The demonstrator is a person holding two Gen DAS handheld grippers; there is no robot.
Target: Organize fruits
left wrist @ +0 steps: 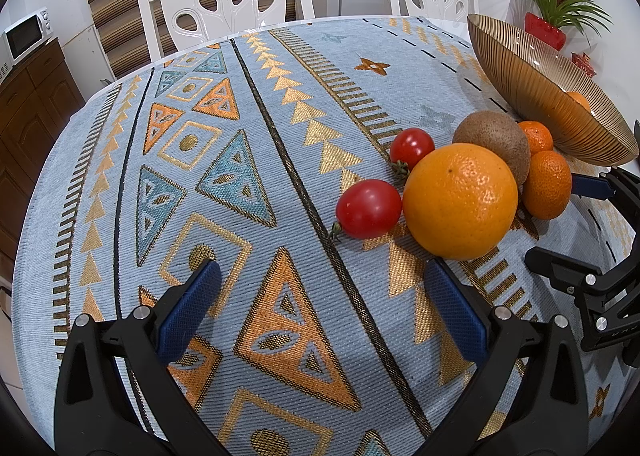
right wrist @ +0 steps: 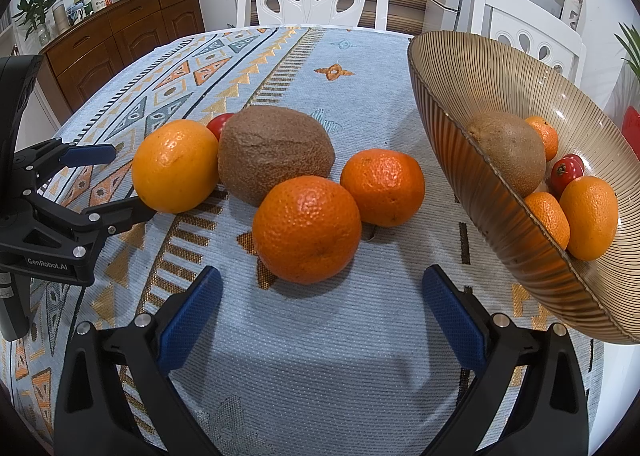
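We hold both grippers low over the worktop (left wrist: 280,56), which is covered by a pale blue patterned cloth. Our left gripper (left wrist: 322,288) has its fingers spread wide and grasps nothing; the large orange (left wrist: 460,200) sits just ahead of its right-hand finger. Two cherry tomatoes (left wrist: 368,208) lie to the left of that orange, one nearer, one further back, and a kiwi (left wrist: 496,144) lies behind it.

Our right gripper (right wrist: 322,292) is likewise released and empty, with a mandarin (right wrist: 306,230) sitting just ahead, between the lines of its fingers. A second mandarin (right wrist: 382,186) lies a little further back to the right.

The ribbed amber glass bowl (right wrist: 452,68) stands at the right — already holding a kiwi, mandarins, an orange and tomatoes.
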